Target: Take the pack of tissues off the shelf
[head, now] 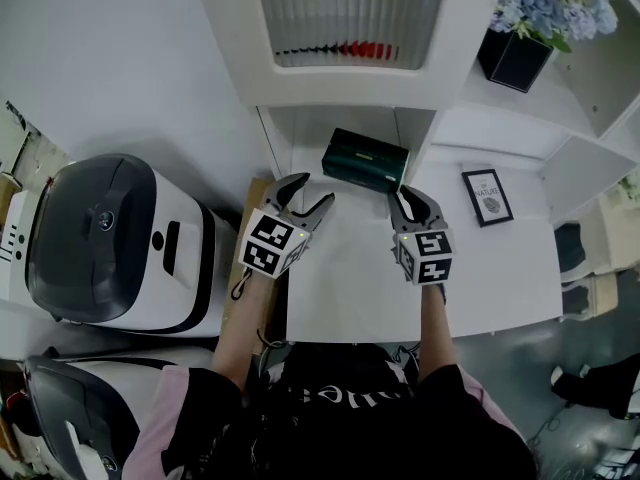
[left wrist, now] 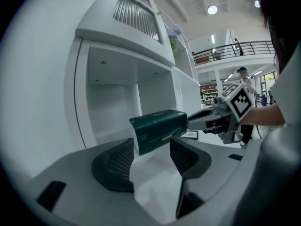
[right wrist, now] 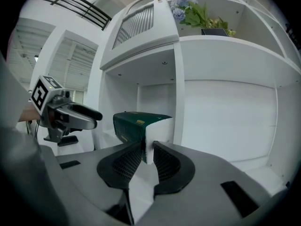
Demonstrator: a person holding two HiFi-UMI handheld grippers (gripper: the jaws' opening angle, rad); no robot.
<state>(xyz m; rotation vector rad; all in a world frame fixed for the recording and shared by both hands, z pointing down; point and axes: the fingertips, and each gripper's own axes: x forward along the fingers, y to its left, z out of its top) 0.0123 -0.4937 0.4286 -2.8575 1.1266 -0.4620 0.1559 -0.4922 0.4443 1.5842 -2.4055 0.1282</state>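
Note:
The dark green pack of tissues point(head: 365, 159) lies at the front edge of the lowest white shelf compartment point(head: 290, 133). My right gripper point(head: 412, 200) is shut on the pack's right end; in the right gripper view the pack's point(right wrist: 136, 125) white end corner is pinched between the narrow jaws of the right gripper point(right wrist: 147, 157). My left gripper point(head: 314, 190) stands open just left of and in front of the pack, not touching it. In the left gripper view the pack point(left wrist: 157, 128) sits beyond the wide jaws of the left gripper point(left wrist: 150, 161), with the right gripper point(left wrist: 207, 119) at its far end.
A white tabletop point(head: 350, 288) runs below the shelf. A small framed picture point(head: 487, 196) stands to the right, and blue flowers in a black pot point(head: 520, 48) sit higher up. A grey and white machine point(head: 100, 238) stands to the left. A ribbed cabinet door point(head: 350, 13) hangs above.

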